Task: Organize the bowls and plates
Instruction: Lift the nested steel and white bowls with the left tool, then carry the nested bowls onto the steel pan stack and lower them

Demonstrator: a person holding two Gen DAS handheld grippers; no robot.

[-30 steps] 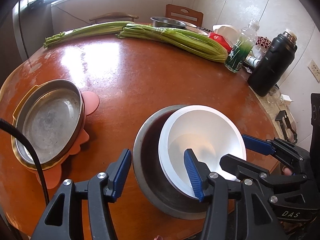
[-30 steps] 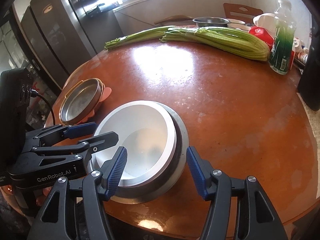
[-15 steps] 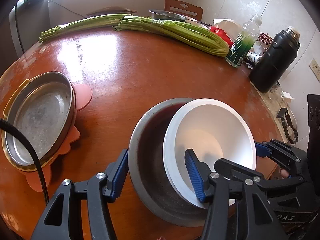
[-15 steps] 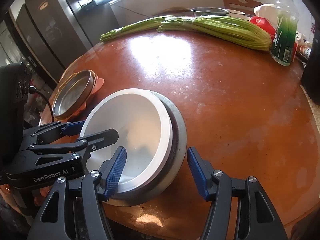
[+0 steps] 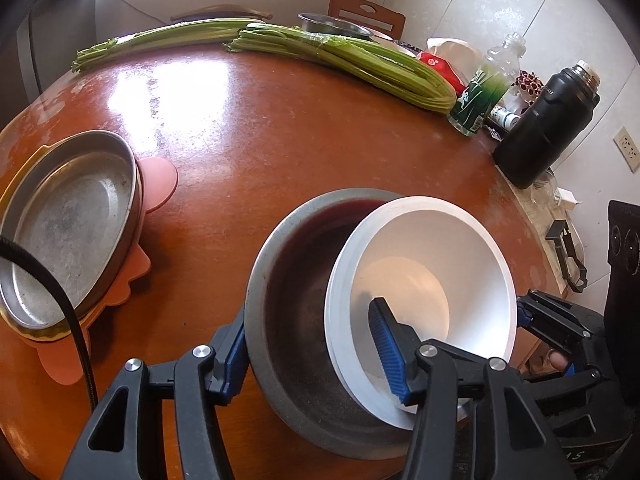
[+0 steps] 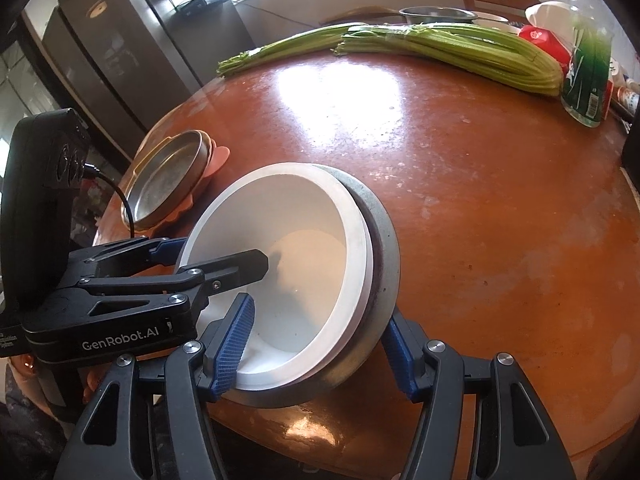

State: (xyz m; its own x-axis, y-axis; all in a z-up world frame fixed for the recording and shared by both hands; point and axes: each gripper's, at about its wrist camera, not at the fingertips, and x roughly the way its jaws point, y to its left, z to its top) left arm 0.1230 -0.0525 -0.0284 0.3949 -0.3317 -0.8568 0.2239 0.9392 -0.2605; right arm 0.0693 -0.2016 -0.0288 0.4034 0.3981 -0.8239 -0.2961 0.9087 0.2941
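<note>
Left claw (image 5: 312, 350) and right claw (image 6: 316, 344) both angle steeply downward, each clamped on something between its pads.

Black plastic claws (image 5: 312, 356) (image 6: 320, 336), blue ribbed pads (image 5: 386, 354), silver pivot screws, white "GenRobot.AI" lettering, black cable (image 5: 60, 300).

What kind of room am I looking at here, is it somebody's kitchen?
Most likely a home kitchen or dining corner. A round wooden table holds bundles of celery-like green stalks, metal pans and a white bowl, and a tall refrigerator stands beside the window.
</note>
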